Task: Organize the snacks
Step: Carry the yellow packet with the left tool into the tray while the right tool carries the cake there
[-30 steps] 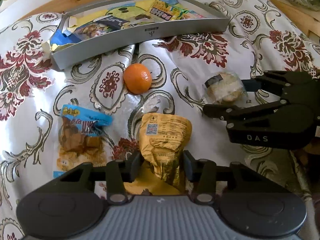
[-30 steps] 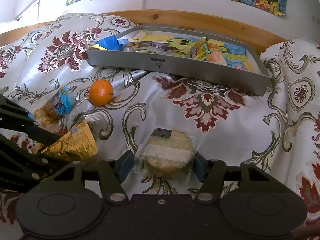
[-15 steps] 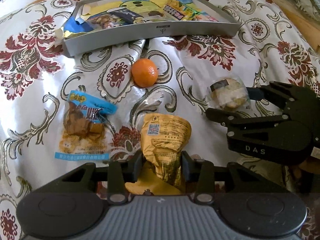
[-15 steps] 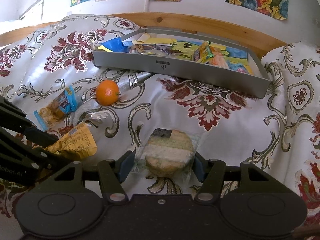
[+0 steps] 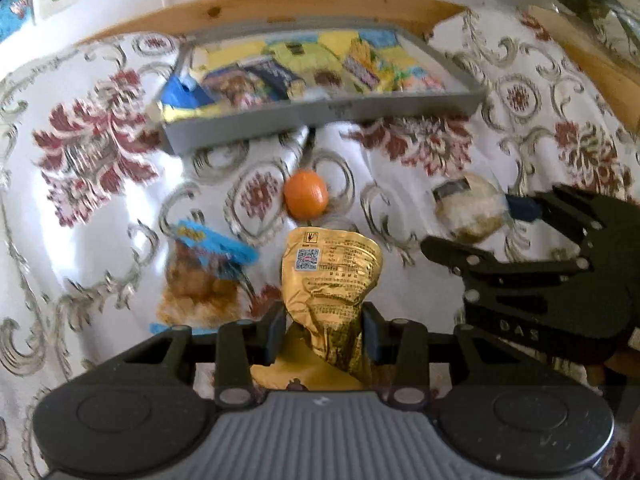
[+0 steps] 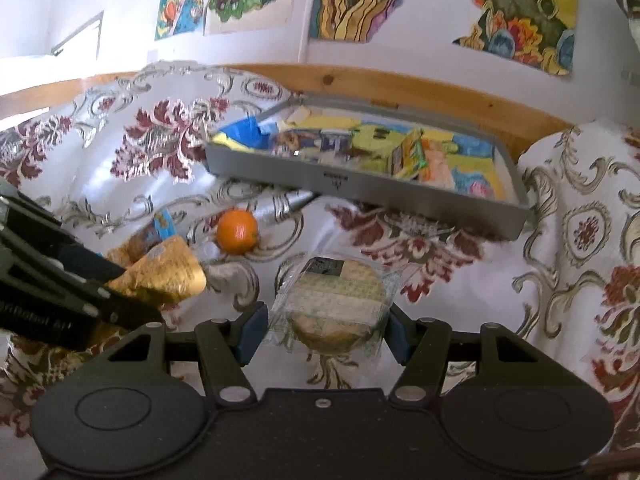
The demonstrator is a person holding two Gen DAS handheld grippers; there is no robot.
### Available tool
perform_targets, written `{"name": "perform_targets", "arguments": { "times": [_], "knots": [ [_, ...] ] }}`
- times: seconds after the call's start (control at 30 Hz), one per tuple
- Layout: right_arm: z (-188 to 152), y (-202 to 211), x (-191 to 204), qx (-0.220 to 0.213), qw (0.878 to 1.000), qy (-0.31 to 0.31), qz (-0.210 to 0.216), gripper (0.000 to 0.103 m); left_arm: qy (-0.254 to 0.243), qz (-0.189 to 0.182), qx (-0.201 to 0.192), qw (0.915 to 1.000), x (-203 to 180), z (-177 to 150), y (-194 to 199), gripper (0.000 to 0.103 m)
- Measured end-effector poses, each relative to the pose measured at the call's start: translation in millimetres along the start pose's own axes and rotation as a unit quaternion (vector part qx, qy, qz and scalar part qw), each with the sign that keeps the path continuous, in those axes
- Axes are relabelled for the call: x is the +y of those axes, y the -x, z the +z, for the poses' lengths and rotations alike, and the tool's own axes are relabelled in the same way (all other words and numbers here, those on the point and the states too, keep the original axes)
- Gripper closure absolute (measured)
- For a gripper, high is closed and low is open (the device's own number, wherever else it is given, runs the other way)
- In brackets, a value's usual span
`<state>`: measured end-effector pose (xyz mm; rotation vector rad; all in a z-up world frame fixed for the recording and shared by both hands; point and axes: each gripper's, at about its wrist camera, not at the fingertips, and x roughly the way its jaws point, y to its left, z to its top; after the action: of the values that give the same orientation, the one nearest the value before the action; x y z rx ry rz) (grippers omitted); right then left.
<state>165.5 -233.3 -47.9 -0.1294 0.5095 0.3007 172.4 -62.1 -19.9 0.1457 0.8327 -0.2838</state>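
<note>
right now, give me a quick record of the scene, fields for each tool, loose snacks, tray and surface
left tool: shut on gold snack packet
right tool: shut on wrapped round cake
loose snacks: orange; blue-topped snack bag
tray: grey tray beyond the orange, already holding several packets
surface: floral cloth over the table

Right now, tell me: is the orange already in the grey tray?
No, the orange lies on the patterned cloth, in front of the grey tray and apart from it.
</note>
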Motion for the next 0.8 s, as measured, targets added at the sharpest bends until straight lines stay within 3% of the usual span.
{"name": "perform_targets", "arguments": {
  "times": [0.33, 0.8],
  "knots": [
    [15, 19, -21, -0.044, 0.999, -0.024, -0.012, 0.040, 0.028, 0.008, -0.041, 0.9987, 9, 39, -2, 0.060],
    [36, 10, -50, -0.079, 0.994, -0.036, -0.060, 0.040, -0.045, 0.001, -0.107, 0.9932, 1, 135, -21, 0.060]
  ]
}}
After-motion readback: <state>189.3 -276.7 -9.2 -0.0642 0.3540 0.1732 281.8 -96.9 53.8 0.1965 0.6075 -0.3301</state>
